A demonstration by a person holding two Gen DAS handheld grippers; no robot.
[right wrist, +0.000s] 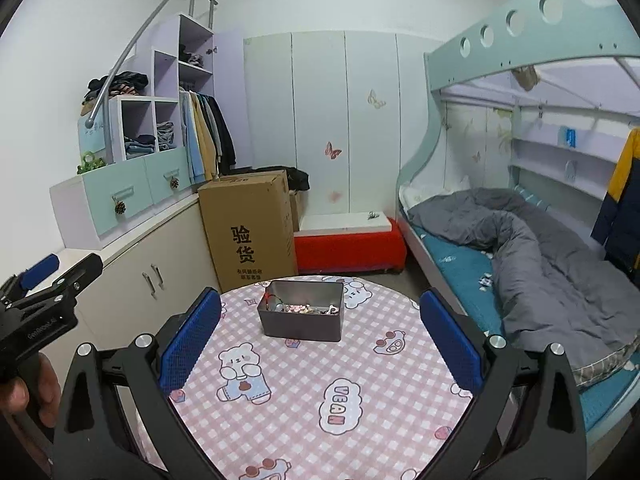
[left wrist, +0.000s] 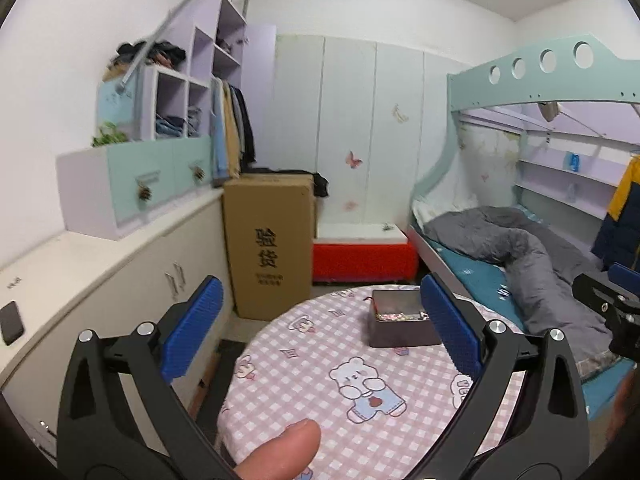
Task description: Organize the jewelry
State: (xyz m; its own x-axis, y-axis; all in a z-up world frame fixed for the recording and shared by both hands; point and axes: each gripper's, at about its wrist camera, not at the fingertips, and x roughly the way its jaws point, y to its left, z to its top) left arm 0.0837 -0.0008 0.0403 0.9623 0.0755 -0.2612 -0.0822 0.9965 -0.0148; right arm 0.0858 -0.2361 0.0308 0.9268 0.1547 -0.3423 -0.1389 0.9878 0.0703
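A dark metal tin (right wrist: 301, 321) with mixed jewelry (right wrist: 304, 309) inside stands near the far edge of a round table with a pink checked bear-print cloth (right wrist: 304, 392). It also shows in the left wrist view (left wrist: 400, 324), partly behind my right finger. My right gripper (right wrist: 320, 332) is open and empty, held above the table in front of the tin. My left gripper (left wrist: 320, 328) is open and empty, left of the tin and above the table's left part. A thumb (left wrist: 280, 452) shows at the bottom of the left wrist view.
A tall cardboard box (right wrist: 250, 228) stands behind the table. A red bench (right wrist: 352, 248) sits by the white wardrobe. A bunk bed with a grey duvet (right wrist: 540, 248) is to the right. A low cabinet (right wrist: 152, 264) runs along the left wall, with a phone (left wrist: 10, 322) on it.
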